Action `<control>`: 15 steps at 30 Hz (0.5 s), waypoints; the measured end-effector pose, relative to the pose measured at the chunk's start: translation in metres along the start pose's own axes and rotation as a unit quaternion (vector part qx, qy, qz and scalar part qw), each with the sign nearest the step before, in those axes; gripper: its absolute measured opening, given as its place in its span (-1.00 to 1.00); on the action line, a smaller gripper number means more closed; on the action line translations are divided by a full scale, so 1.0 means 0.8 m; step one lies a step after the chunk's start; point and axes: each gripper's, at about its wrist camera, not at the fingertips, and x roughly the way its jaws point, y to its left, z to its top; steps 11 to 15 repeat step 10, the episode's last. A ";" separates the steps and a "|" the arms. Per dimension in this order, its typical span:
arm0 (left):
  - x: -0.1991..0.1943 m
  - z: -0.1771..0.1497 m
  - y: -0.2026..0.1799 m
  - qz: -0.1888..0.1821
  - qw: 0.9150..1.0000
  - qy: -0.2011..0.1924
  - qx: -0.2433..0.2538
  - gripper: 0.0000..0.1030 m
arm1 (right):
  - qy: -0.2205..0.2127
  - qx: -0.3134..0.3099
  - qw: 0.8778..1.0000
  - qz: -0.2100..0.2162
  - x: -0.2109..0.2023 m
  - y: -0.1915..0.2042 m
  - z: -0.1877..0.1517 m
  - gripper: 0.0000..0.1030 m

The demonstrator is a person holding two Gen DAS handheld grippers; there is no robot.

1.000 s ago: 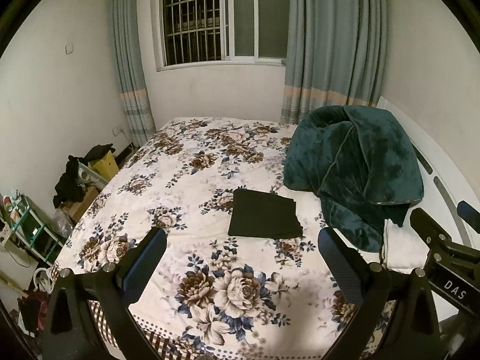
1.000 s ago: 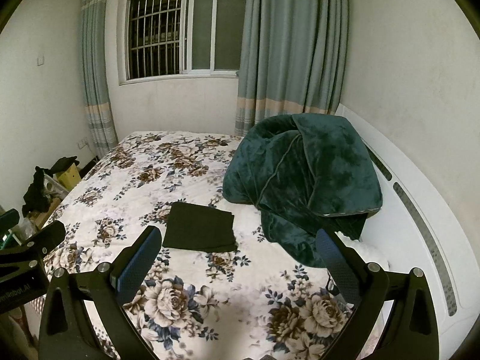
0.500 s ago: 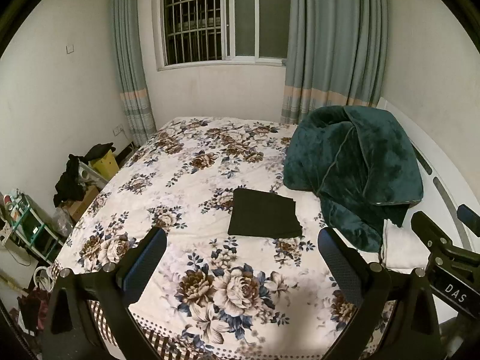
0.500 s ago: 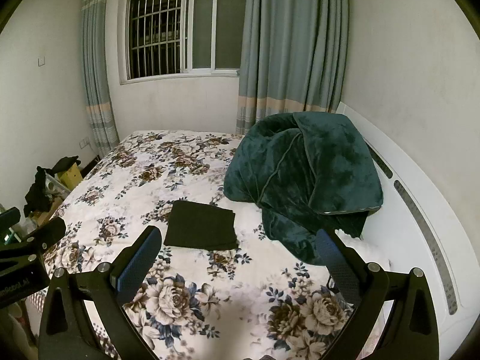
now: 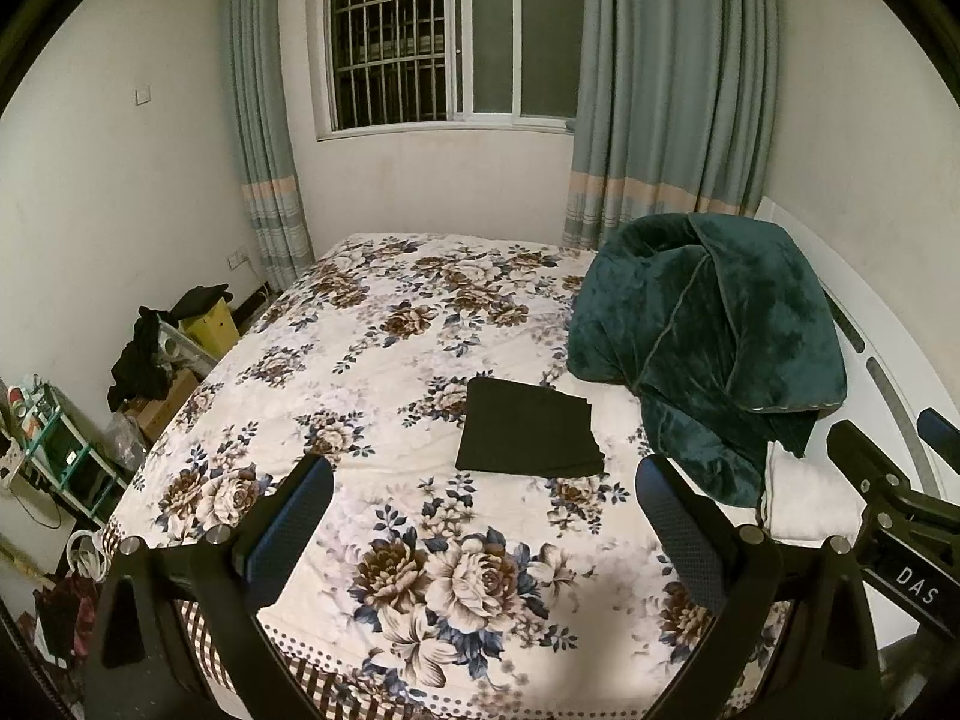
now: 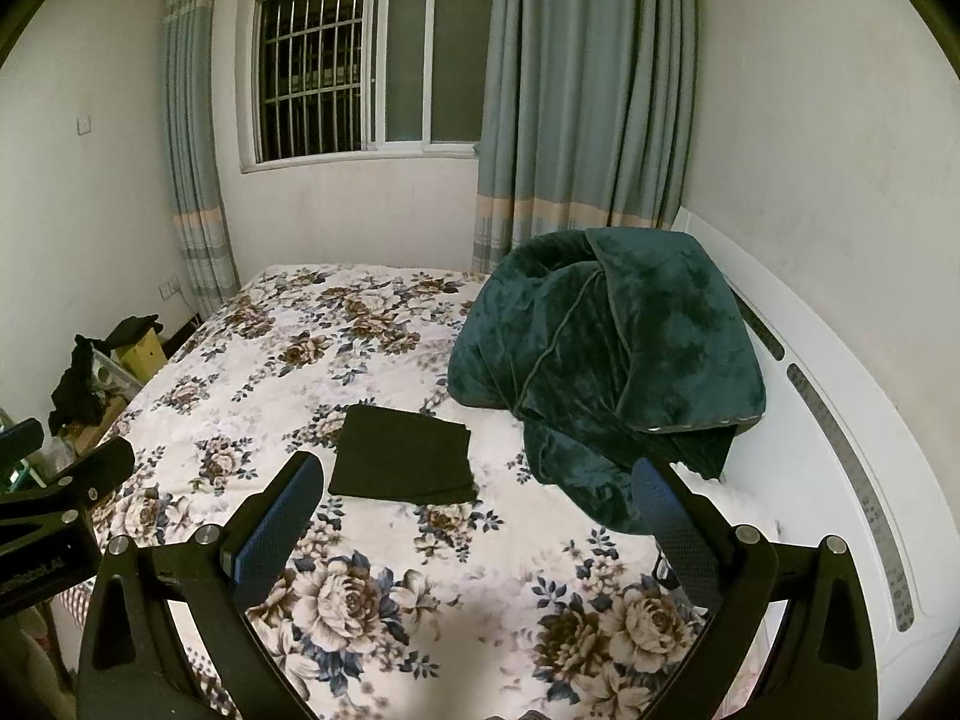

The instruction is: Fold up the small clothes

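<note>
In the left wrist view, the left hand-held gripper [image 5: 483, 519] is spread wide and empty above the near edge of the bed [image 5: 372, 324]. A dark folded cloth [image 5: 528, 435] lies flat mid-bed, just beside a green blanket [image 5: 708, 348]. It looks light, limp and thin; a corner or edge would pinch best.

In the right wrist view, the right hand-held gripper [image 6: 477, 510] is likewise released, the cloth [image 6: 402, 456] lying beyond its fingers.
</note>
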 end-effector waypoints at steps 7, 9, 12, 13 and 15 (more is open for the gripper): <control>0.001 0.001 0.000 -0.001 1.000 -0.001 0.000 1.00 | 0.000 0.000 1.000 -0.002 0.001 0.002 -0.002 1.00; 0.000 0.001 0.000 -0.001 1.000 -0.001 0.001 1.00 | 0.000 0.001 1.000 -0.001 -0.002 0.001 -0.003 1.00; 0.001 0.001 0.001 -0.001 1.000 -0.001 0.002 1.00 | -0.001 0.001 1.000 -0.002 -0.003 0.001 -0.004 1.00; 0.001 0.001 0.001 -0.001 1.000 -0.001 0.002 1.00 | -0.001 0.001 1.000 -0.002 -0.003 0.001 -0.004 1.00; 0.001 0.001 0.001 -0.001 1.000 -0.001 0.002 1.00 | -0.001 0.001 1.000 -0.002 -0.003 0.001 -0.004 1.00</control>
